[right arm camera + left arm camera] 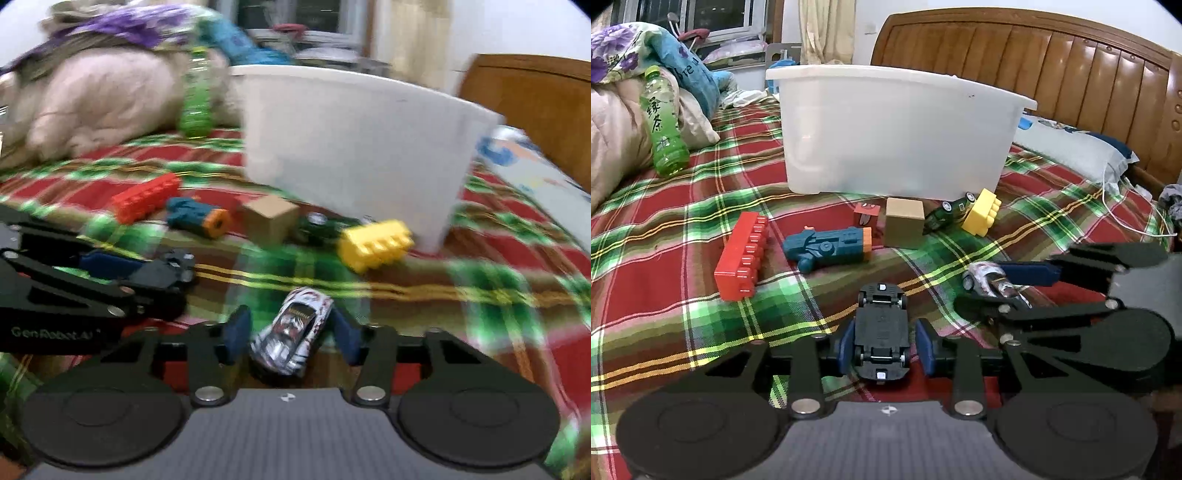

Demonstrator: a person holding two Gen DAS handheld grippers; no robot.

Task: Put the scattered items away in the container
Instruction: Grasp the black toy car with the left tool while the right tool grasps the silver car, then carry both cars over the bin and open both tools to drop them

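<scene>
A white plastic bin [894,129] stands on the plaid bed. My left gripper [884,347] is shut on an upside-down black toy car [882,328]. My right gripper [290,332] is shut on a white and red toy car [291,330]; it shows at the right of the left wrist view [990,284]. In front of the bin lie a red brick [742,254], a blue toy blaster [829,247], a tan cube [904,221], a small red block [866,214], a green toy car [947,214] and a yellow brick [981,211].
A green tea bottle [663,122] leans on bedding at the left. A pillow [1075,147] and white cable [1126,218] lie at the right under the wooden headboard [1052,66]. The right wrist view is motion-blurred.
</scene>
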